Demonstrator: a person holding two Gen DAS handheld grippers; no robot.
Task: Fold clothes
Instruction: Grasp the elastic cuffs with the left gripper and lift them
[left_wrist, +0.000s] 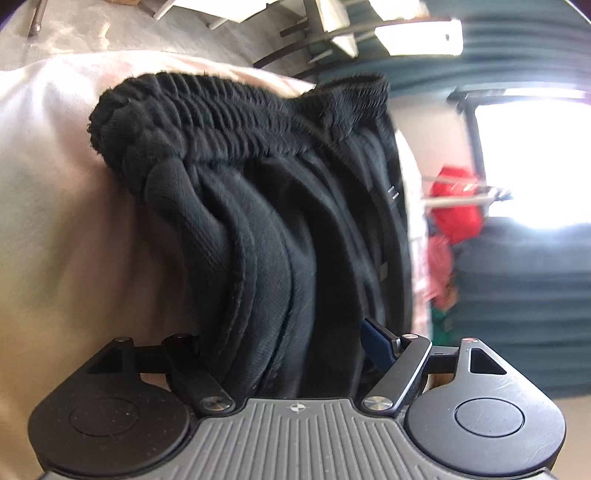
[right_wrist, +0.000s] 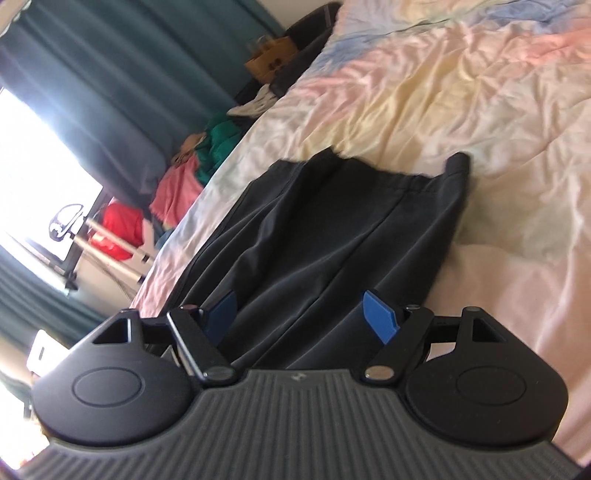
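A black garment with a gathered elastic waistband (left_wrist: 236, 122) fills the left wrist view; its bunched cloth (left_wrist: 288, 280) runs down between the fingers. My left gripper (left_wrist: 284, 343) is shut on this cloth; only the right blue pad (left_wrist: 378, 343) shows. In the right wrist view the same black garment (right_wrist: 332, 236) lies on the pastel bedspread (right_wrist: 461, 92). My right gripper (right_wrist: 299, 314) straddles its near edge with blue pads (right_wrist: 380, 317) wide apart, cloth between them, not clamped.
Teal curtains (right_wrist: 110, 74) and a bright window (right_wrist: 33, 166) stand beyond the bed. Red, pink and green clothes (right_wrist: 177, 188) pile on a rack by the bed's edge. A cardboard box (right_wrist: 271, 61) sits at the far end.
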